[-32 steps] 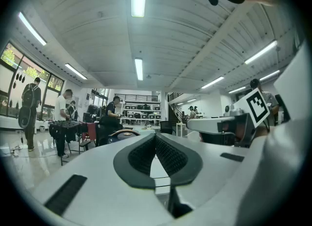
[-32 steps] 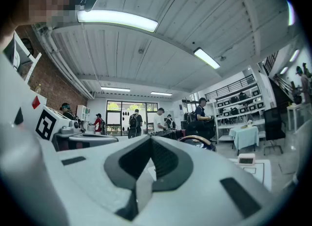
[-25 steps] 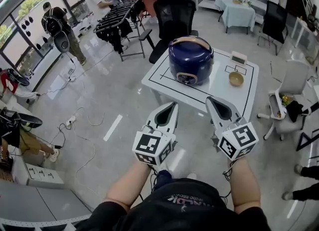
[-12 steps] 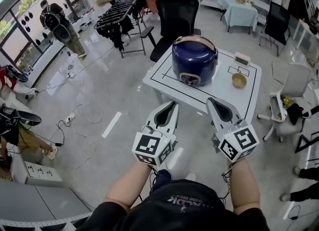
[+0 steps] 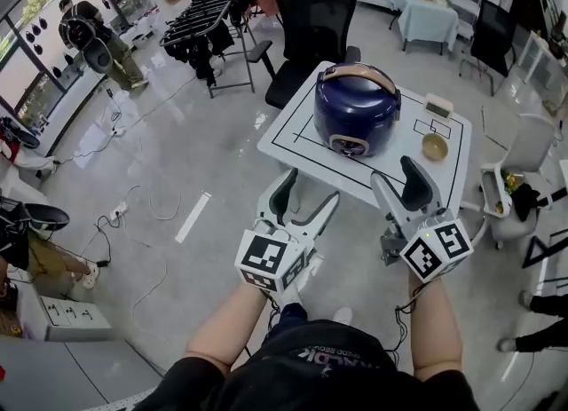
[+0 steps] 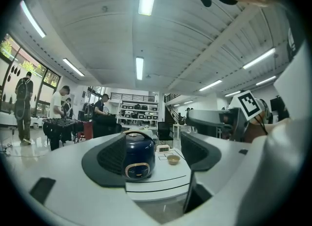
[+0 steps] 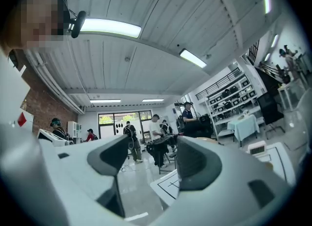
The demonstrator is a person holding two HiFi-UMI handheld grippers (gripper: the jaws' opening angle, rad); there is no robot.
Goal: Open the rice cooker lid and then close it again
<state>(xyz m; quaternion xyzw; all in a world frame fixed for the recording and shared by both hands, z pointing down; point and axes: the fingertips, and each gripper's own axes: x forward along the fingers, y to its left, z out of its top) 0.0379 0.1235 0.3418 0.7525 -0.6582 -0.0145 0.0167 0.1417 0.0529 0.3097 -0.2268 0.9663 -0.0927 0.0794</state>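
Left tool (image 5: 311,187) and right tool (image 5: 398,177) have just been opened wide, empty; the closed navy domed rice cooker (image 5: 357,107) is approached.

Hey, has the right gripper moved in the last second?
Yes. The right gripper, jaws just opened and empty, reaches farther over the near edge of the table.
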